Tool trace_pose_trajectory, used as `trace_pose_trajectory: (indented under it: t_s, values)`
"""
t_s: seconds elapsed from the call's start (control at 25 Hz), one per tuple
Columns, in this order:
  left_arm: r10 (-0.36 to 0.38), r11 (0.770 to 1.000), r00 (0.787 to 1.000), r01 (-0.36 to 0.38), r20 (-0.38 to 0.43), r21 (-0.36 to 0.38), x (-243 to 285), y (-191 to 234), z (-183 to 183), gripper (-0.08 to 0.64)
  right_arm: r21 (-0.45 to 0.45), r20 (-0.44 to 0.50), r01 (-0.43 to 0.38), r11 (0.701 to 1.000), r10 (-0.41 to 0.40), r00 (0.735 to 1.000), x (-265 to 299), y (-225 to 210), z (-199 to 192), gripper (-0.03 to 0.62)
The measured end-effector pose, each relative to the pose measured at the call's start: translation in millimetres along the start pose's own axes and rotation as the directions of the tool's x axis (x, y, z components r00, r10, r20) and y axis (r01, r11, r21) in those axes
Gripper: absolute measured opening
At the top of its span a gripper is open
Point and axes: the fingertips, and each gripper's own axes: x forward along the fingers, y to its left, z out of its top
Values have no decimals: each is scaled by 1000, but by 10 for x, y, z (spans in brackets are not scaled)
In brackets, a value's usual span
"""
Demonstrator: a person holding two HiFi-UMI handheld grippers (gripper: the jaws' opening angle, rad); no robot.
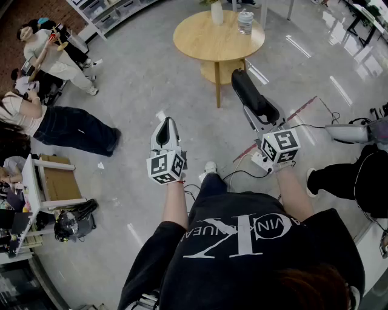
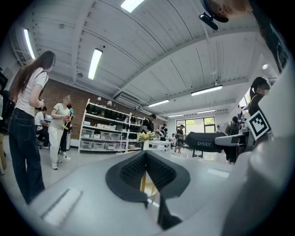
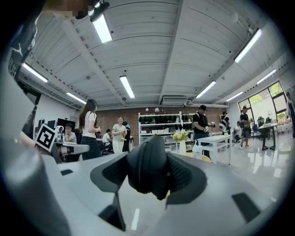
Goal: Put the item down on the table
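Black case (image 1: 250,91) sits clamped in right tool (image 3: 153,174), near round table (image 1: 189,43).

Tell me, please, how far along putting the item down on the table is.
Done: the right hand-held gripper is shut on the black item. In hand: it is held in the air, short of the round wooden table. Still to do: reach the table, set the item on bare wood beside the vase and bottle, and open the jaws. The left hand-held gripper is shut and empty.
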Motion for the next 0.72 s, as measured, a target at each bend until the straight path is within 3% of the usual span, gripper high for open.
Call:
trace_pose_trajectory:
  t_s: [0.72]
  values:
    - [-12,1000,1000,12,-21,1,375,50,-74,12,35,4,3,999,-3,1000,271,-201,-86,255]
